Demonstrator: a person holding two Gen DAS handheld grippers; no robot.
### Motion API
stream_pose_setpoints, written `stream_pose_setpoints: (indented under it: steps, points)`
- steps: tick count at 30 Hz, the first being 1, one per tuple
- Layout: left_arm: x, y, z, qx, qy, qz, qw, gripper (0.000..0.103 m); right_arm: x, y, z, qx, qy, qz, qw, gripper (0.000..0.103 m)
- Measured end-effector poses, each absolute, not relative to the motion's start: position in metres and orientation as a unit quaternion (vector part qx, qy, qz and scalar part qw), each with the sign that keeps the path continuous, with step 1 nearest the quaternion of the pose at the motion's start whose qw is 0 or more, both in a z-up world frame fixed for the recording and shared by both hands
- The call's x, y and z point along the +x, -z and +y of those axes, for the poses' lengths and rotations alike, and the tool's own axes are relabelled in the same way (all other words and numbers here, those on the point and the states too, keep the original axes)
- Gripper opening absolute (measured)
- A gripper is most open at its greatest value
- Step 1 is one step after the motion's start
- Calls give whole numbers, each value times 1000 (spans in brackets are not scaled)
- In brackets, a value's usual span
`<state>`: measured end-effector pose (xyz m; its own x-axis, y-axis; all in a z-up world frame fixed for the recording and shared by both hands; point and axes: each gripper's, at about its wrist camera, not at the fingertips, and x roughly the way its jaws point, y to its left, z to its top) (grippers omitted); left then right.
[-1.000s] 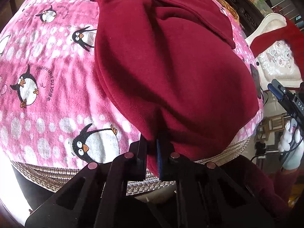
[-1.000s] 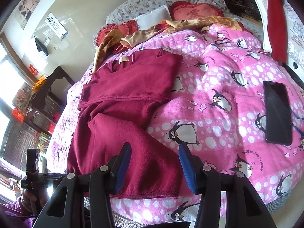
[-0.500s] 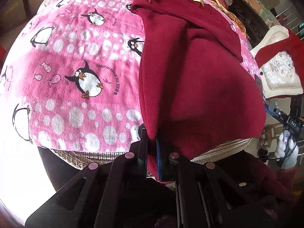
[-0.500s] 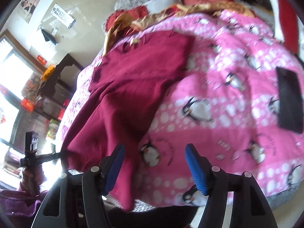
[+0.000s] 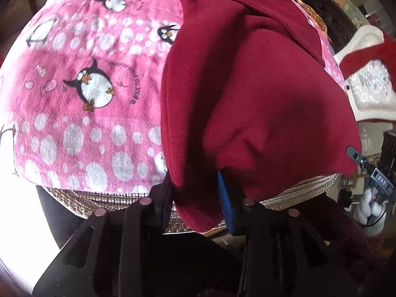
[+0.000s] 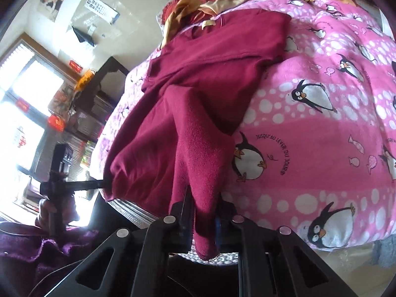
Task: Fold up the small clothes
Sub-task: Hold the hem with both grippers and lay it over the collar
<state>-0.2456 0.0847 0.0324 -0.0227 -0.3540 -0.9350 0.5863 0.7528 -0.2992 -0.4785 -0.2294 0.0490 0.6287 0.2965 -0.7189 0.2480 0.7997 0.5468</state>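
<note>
A dark red fleece garment point(image 5: 259, 94) lies on a pink penguin blanket point(image 5: 81, 79), its lower edge hanging over the bed's near side. My left gripper point(image 5: 198, 193) is shut on one corner of that lower hem. In the right wrist view the same garment point(image 6: 198, 79) runs down to my right gripper point(image 6: 204, 217), whose jaws are closing with the other hem corner pinched between the pads. The left gripper point(image 6: 99, 184) shows there at the far left, holding its corner. A hand point(image 5: 368, 205) holds the right gripper's handle.
A mustard-yellow cloth point(image 6: 222, 2) and red pillows point(image 6: 173, 7) lie at the head of the bed. A woven mat edge point(image 5: 104, 198) shows under the blanket. A white and red armchair point(image 5: 371, 89) stands beside the bed. Dark shelves point(image 6: 104, 91) stand by a bright window.
The right gripper dropped toward the bed's edge and its wide jaws came together on the hem corner. The left gripper slid sideways along the edge, still gripping its corner.
</note>
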Motion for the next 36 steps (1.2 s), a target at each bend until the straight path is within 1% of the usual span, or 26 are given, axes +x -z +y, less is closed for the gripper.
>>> stream_pose_setpoints:
  steps: [2, 6, 9, 12, 16, 18, 20, 23, 28, 32, 36]
  points:
    - [-250, -50, 85, 90, 368, 612, 695, 6, -482, -61, -223, 308, -23, 422, 852, 8]
    - [-250, -102, 102, 81, 397, 554, 727, 6, -494, -105, -209, 294, -51, 390, 871, 8]
    - [-252, -118, 111, 89, 394, 535, 742, 6, -503, -129, -201, 287, -64, 369, 881, 7]
    - [-254, -100, 114, 100, 382, 554, 733, 6, -505, -130, -192, 278, -76, 381, 878, 7]
    - [-253, -65, 117, 108, 354, 591, 717, 6, -500, -94, -194, 289, -63, 441, 847, 7]
    - [-251, -62, 117, 104, 355, 596, 712, 6, -500, -78, -196, 295, -56, 463, 834, 7]
    - [-247, -69, 117, 96, 365, 593, 711, 6, -500, -71, -201, 313, -56, 467, 825, 7]
    - [-235, -87, 111, 82, 382, 578, 717, 6, -495, -83, -210, 320, -62, 446, 834, 7]
    - [-202, -118, 88, 64, 394, 543, 739, 6, -469, -121, -238, 324, -61, 370, 868, 7]
    - [-161, -140, 57, 44, 392, 512, 763, 6, -430, -145, -271, 318, -41, 323, 890, 7]
    - [-111, -152, 18, 28, 385, 494, 779, 6, -392, -161, -307, 322, -20, 294, 900, 7]
